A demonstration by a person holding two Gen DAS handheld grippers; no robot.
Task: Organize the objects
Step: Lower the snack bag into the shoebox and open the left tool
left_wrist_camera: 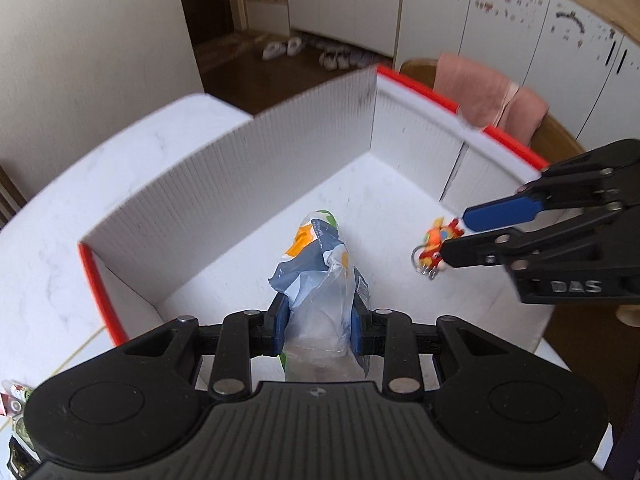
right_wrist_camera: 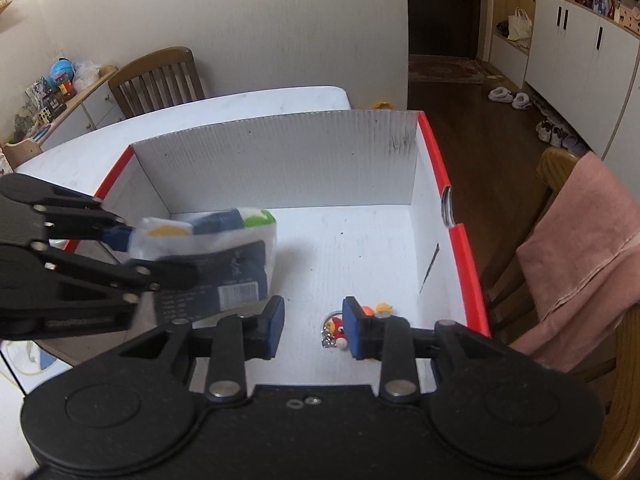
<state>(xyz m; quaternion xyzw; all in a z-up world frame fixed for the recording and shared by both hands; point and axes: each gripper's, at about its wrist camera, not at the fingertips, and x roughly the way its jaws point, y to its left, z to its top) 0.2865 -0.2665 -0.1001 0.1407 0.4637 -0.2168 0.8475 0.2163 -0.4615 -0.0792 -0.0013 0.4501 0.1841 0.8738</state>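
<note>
Box: white corrugated box (left_wrist_camera: 312, 152) with red outer faces, standing open on the white tabletop (left_wrist_camera: 52, 216); its far wall rises above the side walls.
Left tongs: the left tongs (left_wrist_camera: 319, 322) are clenched on a plastic packet (left_wrist_camera: 320, 280), blue pads pressing either side of it, over the near left part of the box.
Packet: clear and blue wrapper with orange and green print; in the right wrist view the plastic packet (right_wrist_camera: 216, 256) shows a barcode label. Whether its far end touches the box floor I cannot tell.
Right tongs: the right tongs (right_wrist_camera: 314, 326) are released, pads well apart, low over the near right part of the box floor.
Keychain: a small red and orange keychain toy (right_wrist_camera: 340, 326) with a metal ring lies on the box floor, just beside the right pad, partly hidden by it.
Surroundings: a wooden chair (right_wrist_camera: 158, 78) beyond the tabletop on the left; a pink towel (right_wrist_camera: 584, 248) draped over another chair on the right.
</note>
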